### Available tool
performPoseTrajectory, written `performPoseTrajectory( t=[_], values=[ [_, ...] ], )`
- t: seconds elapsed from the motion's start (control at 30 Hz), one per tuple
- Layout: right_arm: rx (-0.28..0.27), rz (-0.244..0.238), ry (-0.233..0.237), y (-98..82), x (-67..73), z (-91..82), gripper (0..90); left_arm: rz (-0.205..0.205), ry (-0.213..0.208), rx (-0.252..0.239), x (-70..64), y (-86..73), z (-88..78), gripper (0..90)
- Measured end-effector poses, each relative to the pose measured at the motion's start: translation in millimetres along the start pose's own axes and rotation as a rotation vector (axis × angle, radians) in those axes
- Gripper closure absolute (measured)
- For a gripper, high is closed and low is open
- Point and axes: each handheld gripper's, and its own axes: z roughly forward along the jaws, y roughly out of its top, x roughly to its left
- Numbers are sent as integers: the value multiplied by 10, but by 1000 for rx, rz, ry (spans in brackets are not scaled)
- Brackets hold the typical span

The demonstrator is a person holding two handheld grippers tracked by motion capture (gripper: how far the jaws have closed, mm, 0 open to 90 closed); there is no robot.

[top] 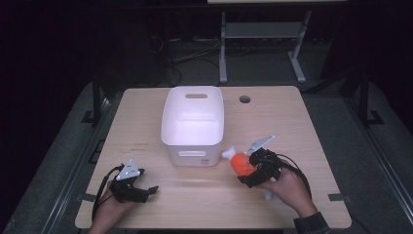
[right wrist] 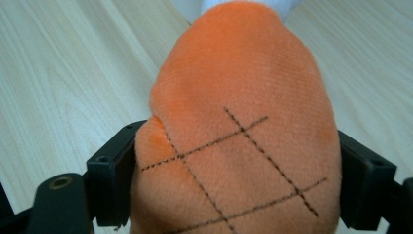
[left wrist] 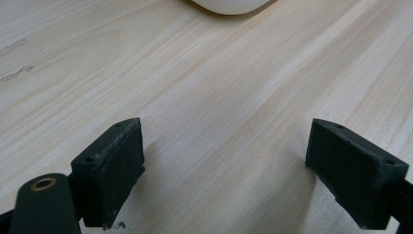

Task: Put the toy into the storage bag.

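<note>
At a pale wooden desk, a person's right hand holds the right gripper with its black jaws pinched on an orange plush toy. In the high view the toy sits at the gripper's tip, just beside the near right corner of a white plastic bin, apart from its wall. A white tip of the toy points toward the bin. In the right gripper view the orange plush toy bulges between the two jaws, which press into its sides; dark stitched lines cross its nap in a diamond pattern, and a white part shows at its far end.

The bin stands in the middle of the desk, nearer the far edge, with a slot handle cut into both its near and far walls. Its inside looks bare, though the glare makes that hard to judge.

The left gripper lies toward the near left corner of the desk in the person's left hand, a grey three-cornered plate on top and a black cable looping from it. In the left gripper view its jaws stand spread wide over bare wood grain, nothing between them, the left gripper aimed toward the rounded white base of the bin at the top of the frame.

A round cable hole marks the desk near its far right edge.
</note>
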Motion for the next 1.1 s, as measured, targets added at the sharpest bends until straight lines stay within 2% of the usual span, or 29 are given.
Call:
performPoseTrajectory(
  t=[0.63, 1.1],
  values=[
    [-35, 6, -16, 111, -137, -198, 184, 3, 0, 4, 3, 2, -3, 131],
    [-85, 15, -22, 237, -217, -369, 184, 1, 1, 1, 1, 2, -1, 131]
  ],
)
